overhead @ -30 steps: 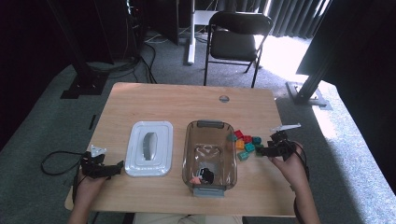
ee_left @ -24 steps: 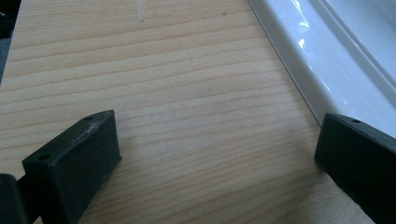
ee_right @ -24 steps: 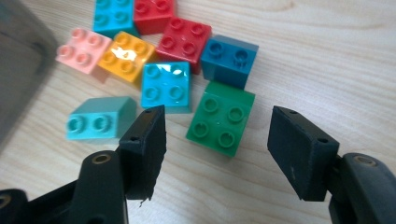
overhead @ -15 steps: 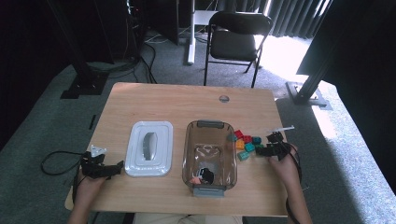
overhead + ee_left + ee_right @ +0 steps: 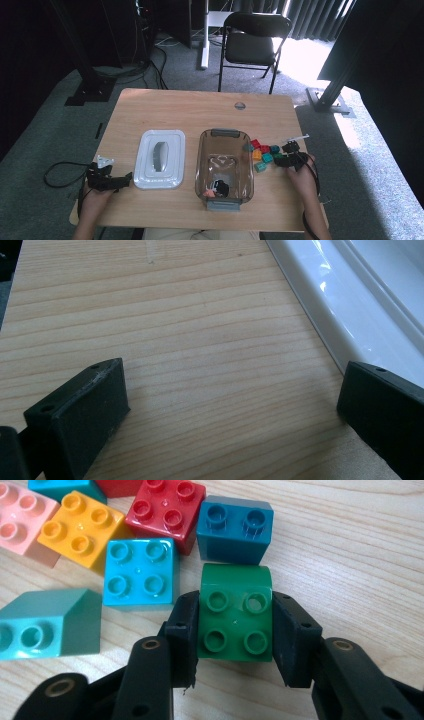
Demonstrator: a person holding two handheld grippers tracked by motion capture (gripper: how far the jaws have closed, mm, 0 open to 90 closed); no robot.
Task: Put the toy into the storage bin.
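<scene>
The right hand-held gripper (image 5: 235, 630) is clamping a green brick (image 5: 235, 617): its jaws have just been closing, and both black pads are now pressing on the brick's 2 side faces. The brick is still sitting on the desk (image 5: 360, 555), studs up, between the jaws. Just ahead of the jaws a dark blue brick (image 5: 235, 527) is lying close against the green one; a light blue brick (image 5: 140, 572) is lying just beside the left jaw, with a red brick (image 5: 167, 510) and an orange brick (image 5: 82, 527) beyond it. That means the grab looks made, and the next step, by my reading, is lifting the brick and carrying it to the clear bin (image 5: 225, 167), which already holds a few pieces. The neighbours are crowding the brick, so a straight rise would likely avoid dragging them.

The left hand-held gripper (image 5: 225, 405) is resting released on the desk, nothing between its jaws, with the white lid (image 5: 360, 305) just beside its right jaw.
</scene>
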